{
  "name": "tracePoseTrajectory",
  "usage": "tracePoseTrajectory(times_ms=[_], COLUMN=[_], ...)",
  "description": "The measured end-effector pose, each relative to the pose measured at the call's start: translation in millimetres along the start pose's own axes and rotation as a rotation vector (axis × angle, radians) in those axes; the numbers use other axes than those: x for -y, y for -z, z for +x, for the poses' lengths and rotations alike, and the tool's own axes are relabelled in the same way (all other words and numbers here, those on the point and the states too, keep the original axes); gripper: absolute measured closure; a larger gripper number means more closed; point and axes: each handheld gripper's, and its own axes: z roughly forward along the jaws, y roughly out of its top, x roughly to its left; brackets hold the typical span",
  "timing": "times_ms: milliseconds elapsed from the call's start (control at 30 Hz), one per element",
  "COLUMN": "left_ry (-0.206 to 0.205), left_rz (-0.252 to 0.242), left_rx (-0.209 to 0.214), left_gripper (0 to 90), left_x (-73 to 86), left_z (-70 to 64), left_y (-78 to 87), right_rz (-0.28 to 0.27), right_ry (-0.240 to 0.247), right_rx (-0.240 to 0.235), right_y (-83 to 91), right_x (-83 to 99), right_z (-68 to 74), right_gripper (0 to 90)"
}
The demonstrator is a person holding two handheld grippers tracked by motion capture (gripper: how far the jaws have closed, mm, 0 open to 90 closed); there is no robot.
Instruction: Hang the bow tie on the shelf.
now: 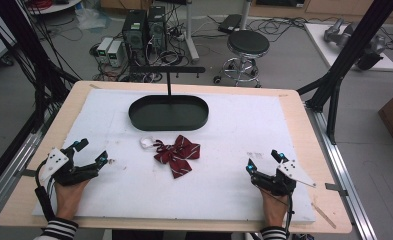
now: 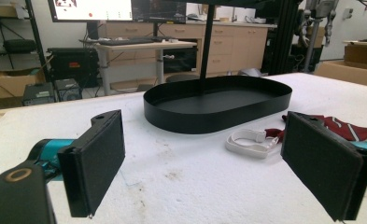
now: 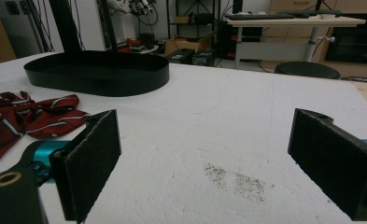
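A dark red striped bow tie [image 1: 178, 154] lies on the white mat near the middle, with a white strap loop [image 1: 147, 143] at its left end. Behind it stands a black oval tray [image 1: 168, 112] with an upright post rising from it. My left gripper [image 1: 92, 152] rests open at the mat's left side, well left of the bow tie. It faces the tray [image 2: 218, 105] and the white strap [image 2: 249, 142]. My right gripper [image 1: 264, 161] rests open at the right side, with bare mat between its jaws. The bow tie [image 3: 27, 119] lies off to its left.
The mat lies on a wooden table [image 1: 294, 100] framed by black posts. A small dark stain [image 3: 237, 179] marks the mat in front of the right gripper. Beyond the far edge stand a stool [image 1: 247, 45] and computer towers [image 1: 144, 30] with cables.
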Motion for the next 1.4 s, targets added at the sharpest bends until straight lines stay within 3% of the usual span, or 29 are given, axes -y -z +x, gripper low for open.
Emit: tracePoseTrajectory(times_ms=[600, 933, 967, 1067, 1233, 1400], left_ry=[0.003, 0.012, -0.007, -0.016, -0.040, -0.072], left_rz=[0.002, 0.018, 0.029, 0.039, 0.045, 0.073], left_rx=[-0.030, -0.013, -0.004, 0.008, 0.035, 0.051], left_gripper=[13.6, 12.9, 12.9, 12.9, 13.0, 13.0], left_x=[0.0, -1.1, -2.9, -8.7, -38.4, -57.2], left_z=[-1.1, 0.8, -0.6, -1.7, -1.8, -3.3], left_y=[-0.3, -1.5, -2.5, -3.9, -12.1, -21.0], right_rz=[0.001, 0.004, 0.004, 0.004, 0.003, 0.004], right_ry=[0.004, 0.007, 0.007, 0.007, 0.009, 0.004], right_rx=[0.000, -0.003, -0.002, -0.002, -0.002, -0.003], right_y=[-0.2, -0.3, -0.3, -0.3, -0.4, -0.3], right_x=[-0.1, -0.2, -0.2, -0.2, -0.2, -0.2], right_z=[0.5, 1.0, 1.0, 1.1, 0.6, 0.6], right_gripper=[8.5, 8.5, 8.5, 8.5, 8.5, 8.5])
